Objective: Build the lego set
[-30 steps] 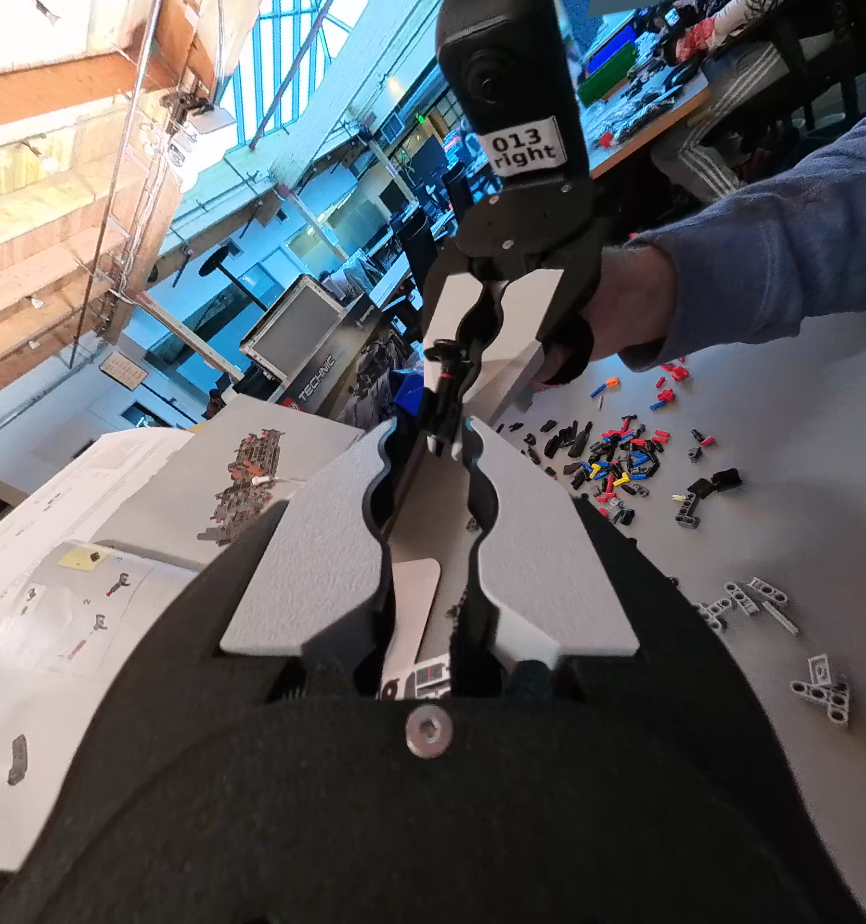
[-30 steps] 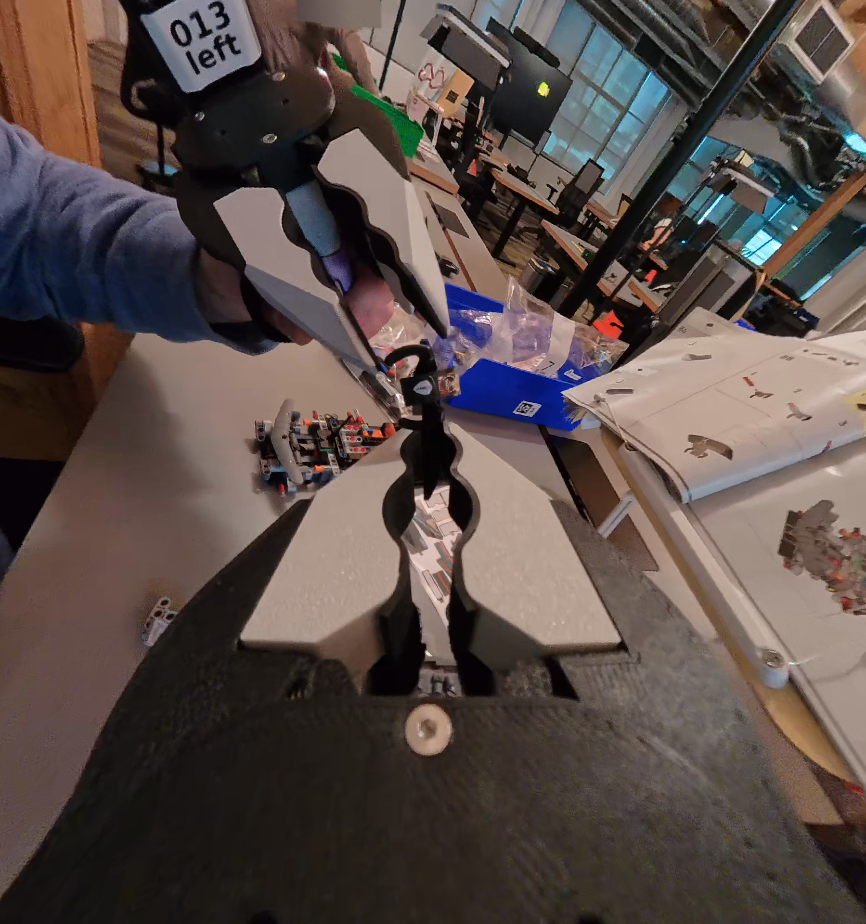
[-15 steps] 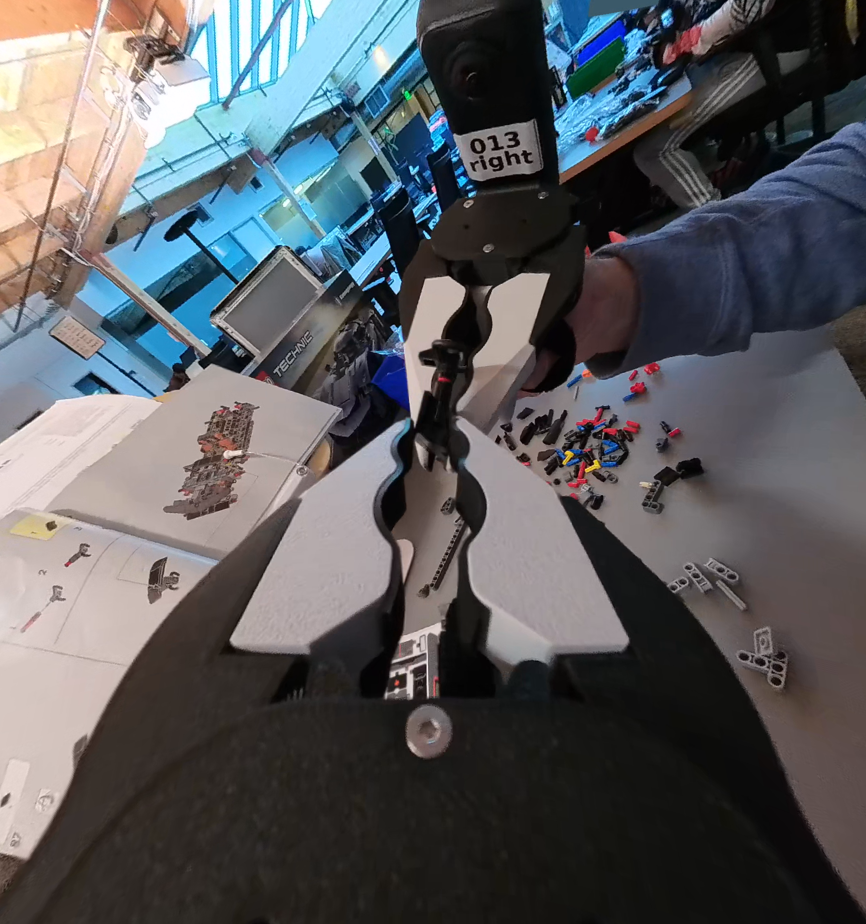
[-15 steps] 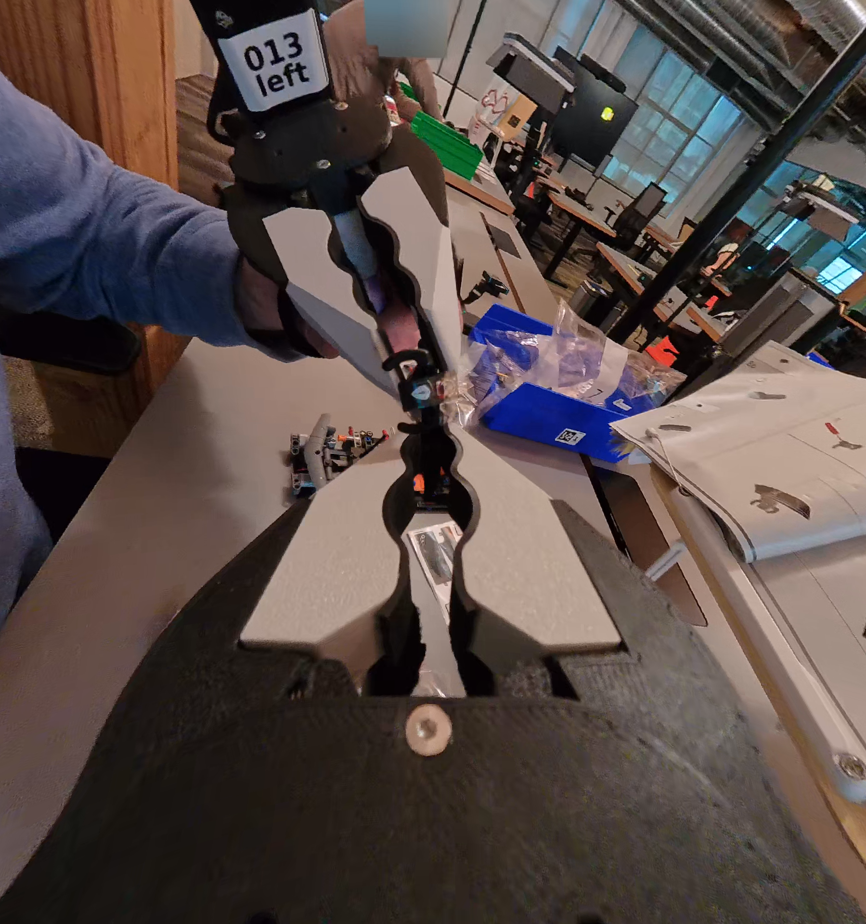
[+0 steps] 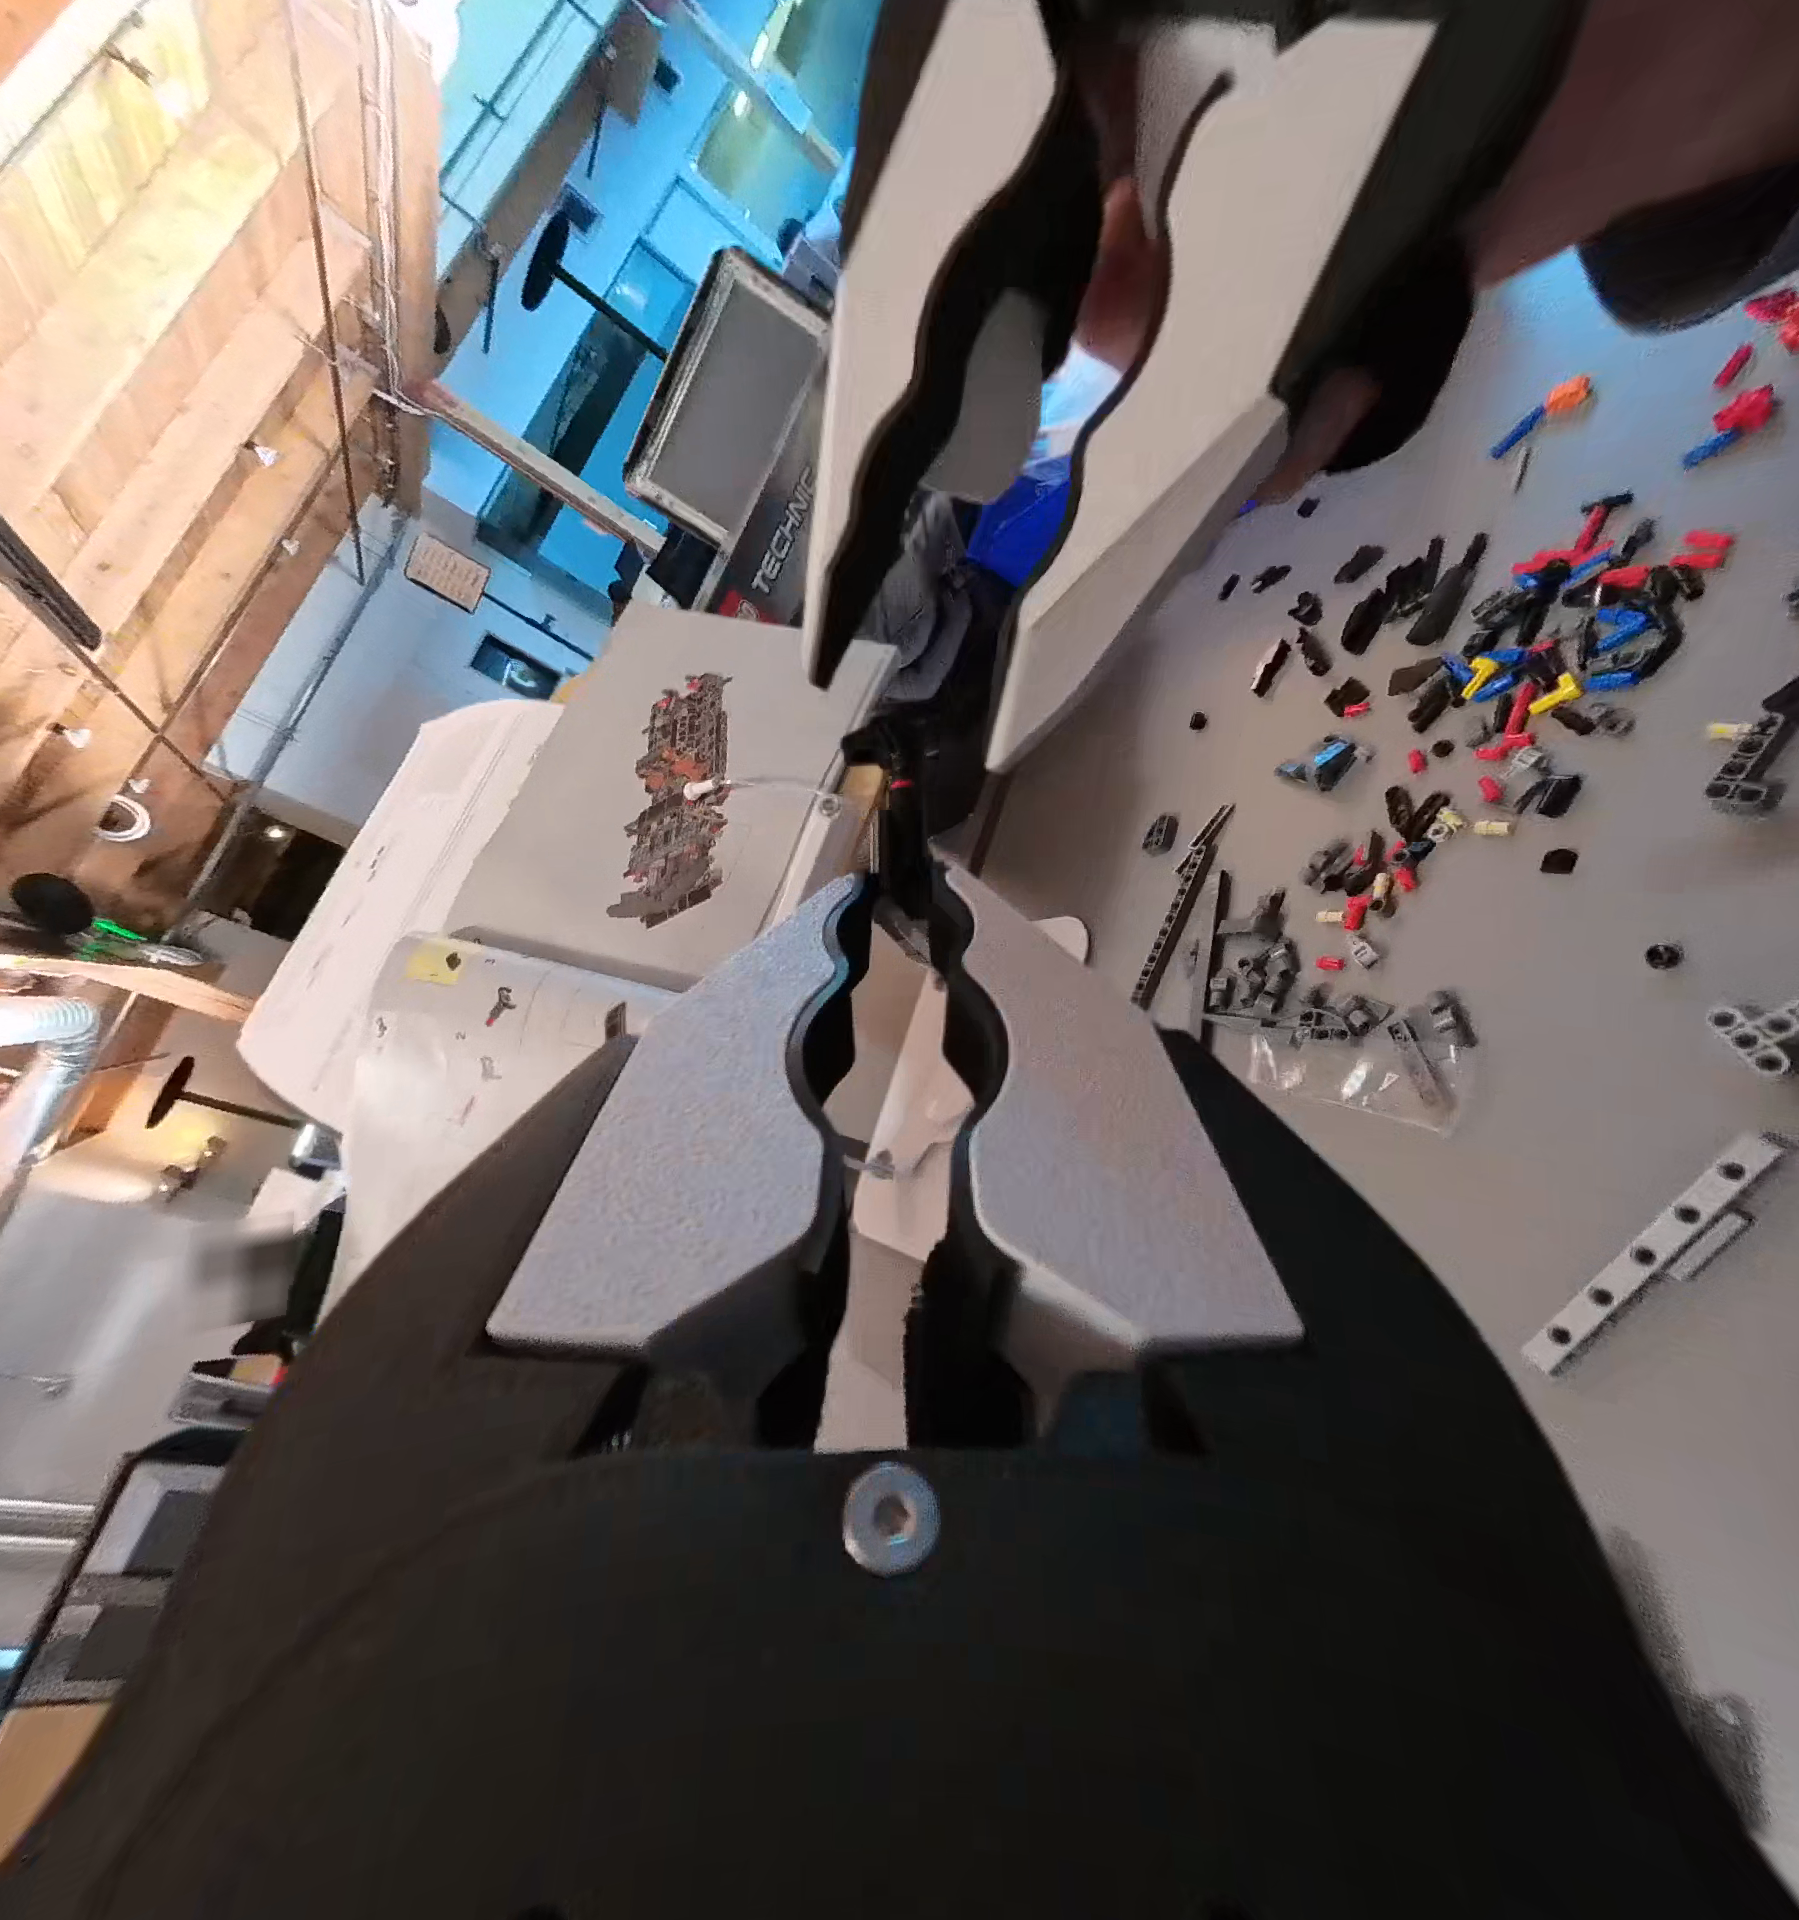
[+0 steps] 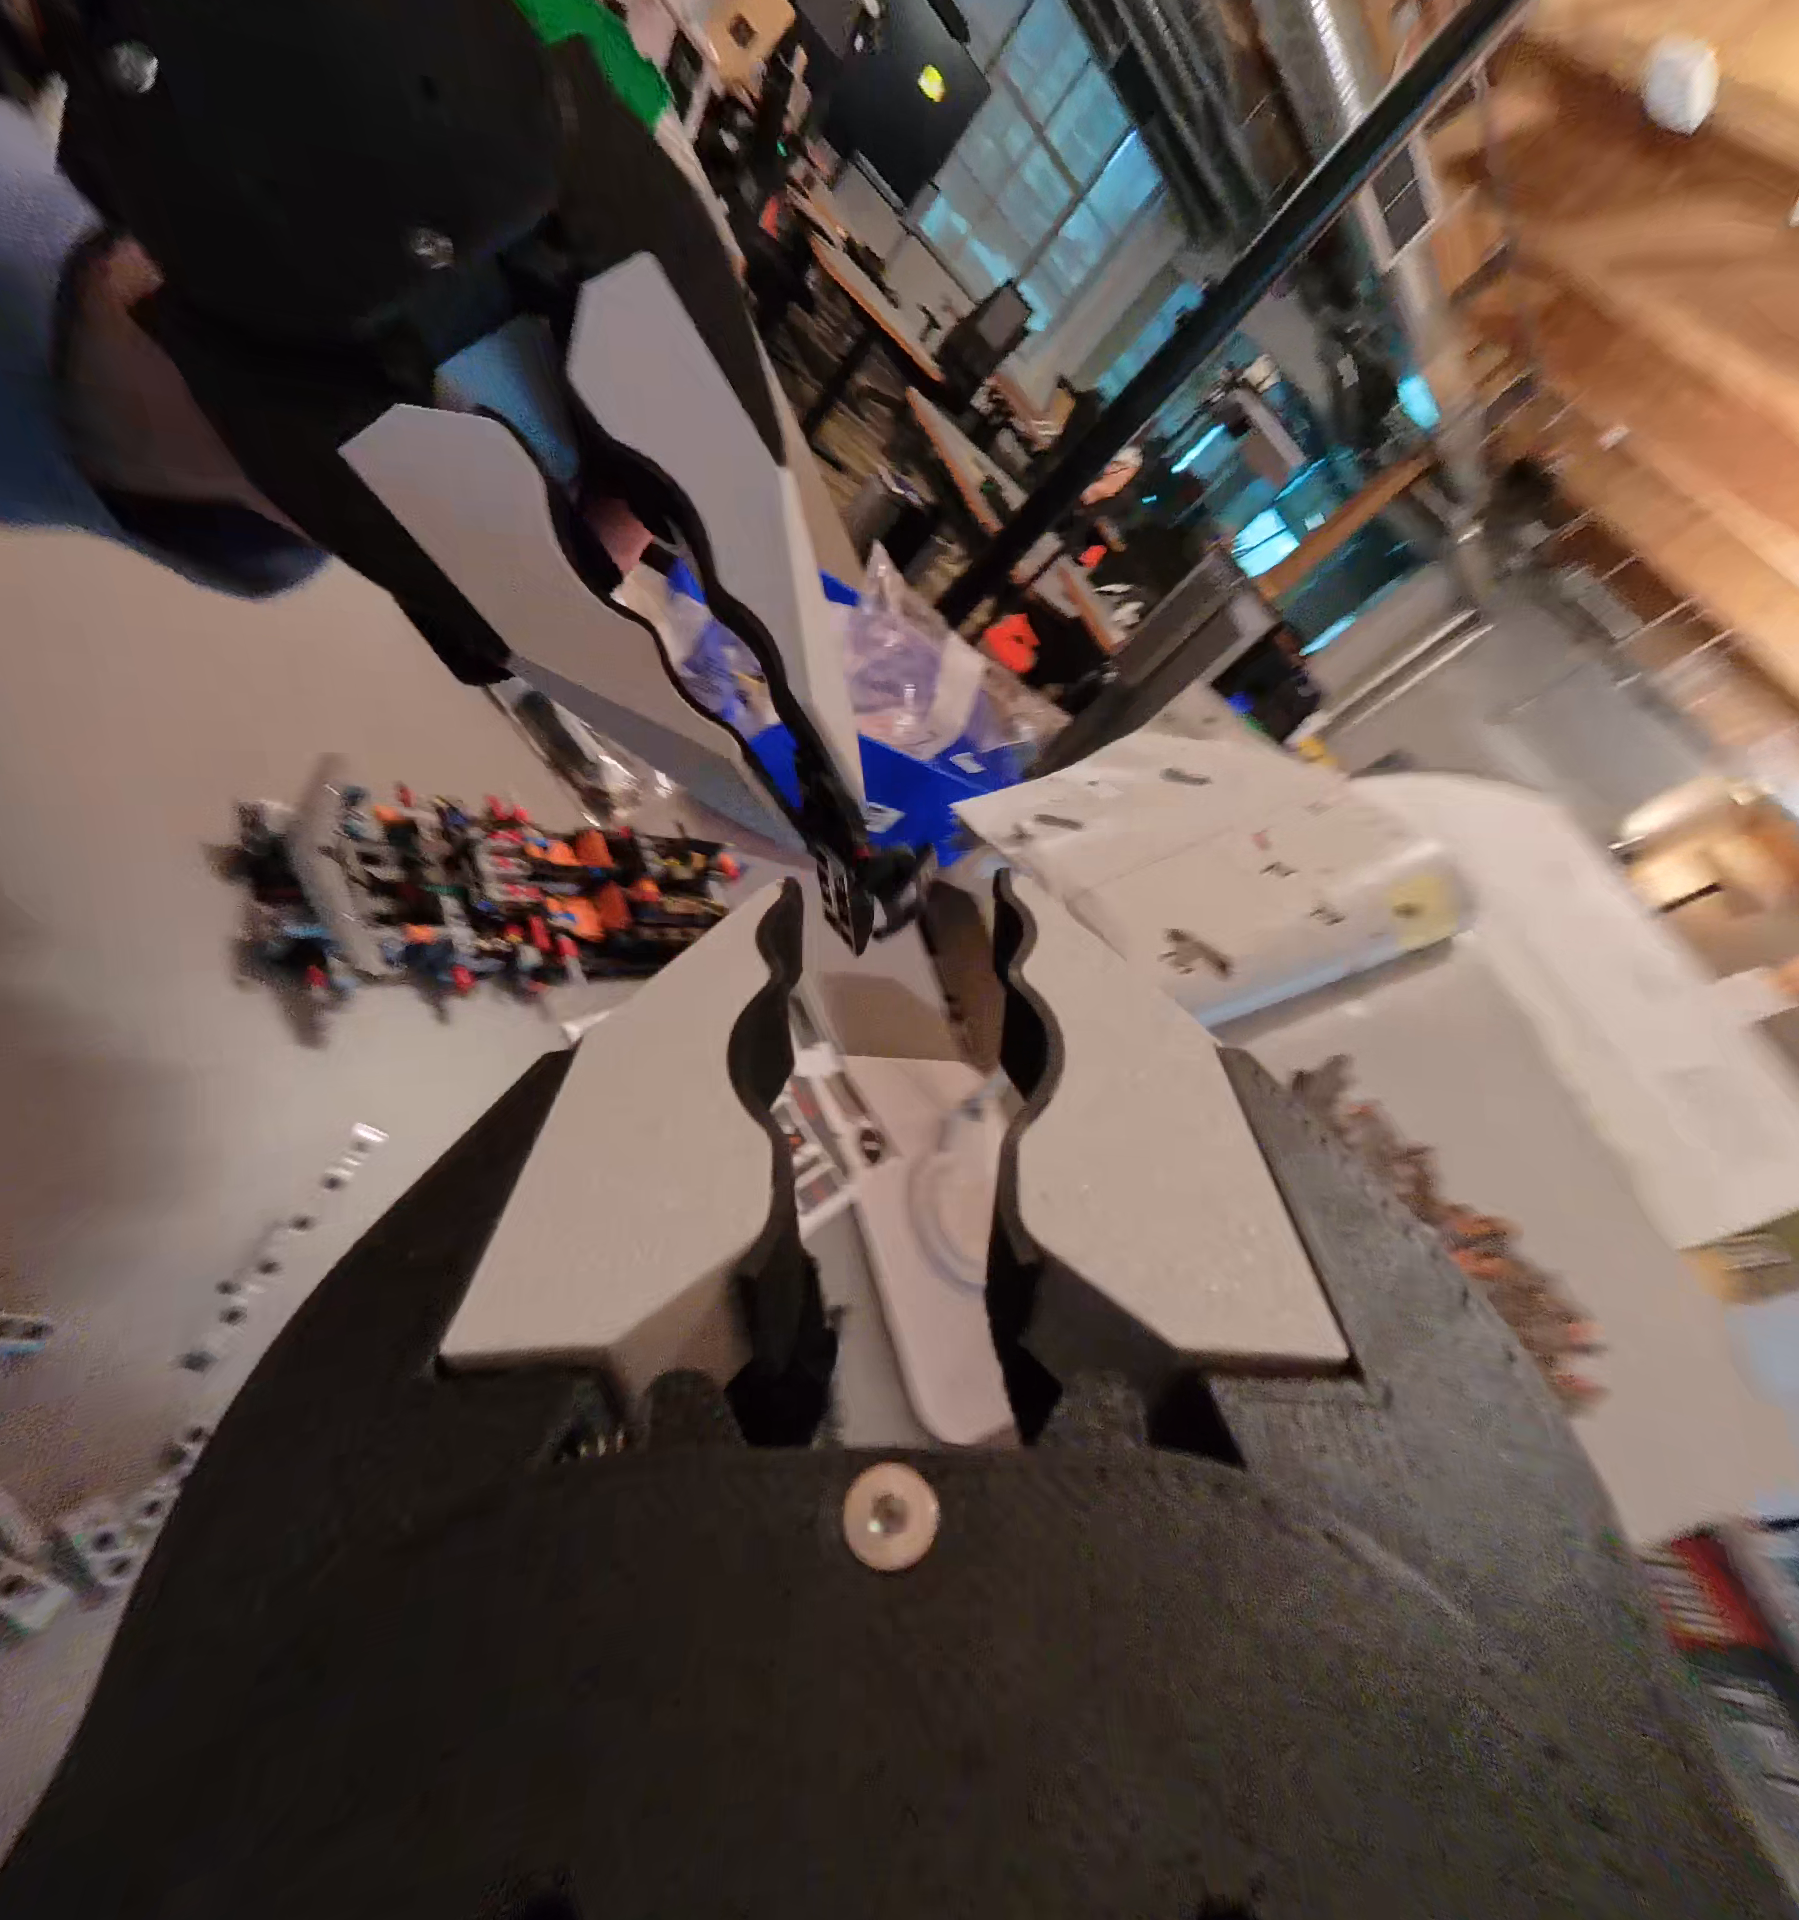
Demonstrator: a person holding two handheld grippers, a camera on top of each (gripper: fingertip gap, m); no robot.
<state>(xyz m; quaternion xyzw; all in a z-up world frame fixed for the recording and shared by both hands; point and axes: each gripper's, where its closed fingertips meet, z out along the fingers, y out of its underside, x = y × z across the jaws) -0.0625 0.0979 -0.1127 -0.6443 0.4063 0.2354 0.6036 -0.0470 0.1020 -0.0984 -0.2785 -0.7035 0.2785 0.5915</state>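
My left gripper [image 5: 903,881] is shut on a small black lego piece [image 5: 900,821] that sticks out past its tips, held above the table. My right gripper [image 6: 895,883] is open with its jaws well apart, and nothing is between them. In the left wrist view the right gripper [image 5: 910,707] hangs just beyond the piece, tips spread to either side of it. In the right wrist view the left gripper [image 6: 838,821] comes in from the upper left, and the black piece [image 6: 848,899] sits just in front of my open tips.
A grey table [image 5: 1497,1403] carries a scatter of small coloured pieces [image 5: 1497,665], a long grey beam [image 5: 1653,1247], grey connectors [image 5: 1778,1029] and a clear bag [image 5: 1352,1081]. A partly built assembly [image 6: 479,894], a blue box [image 6: 905,774] and open instruction booklets [image 6: 1238,862] lie around. My two grippers' fingertips are within a few centimetres of each other.
My right gripper has opened and let go of the black piece; my left gripper still holds it. The two grippers have come closer together and both views have tilted.
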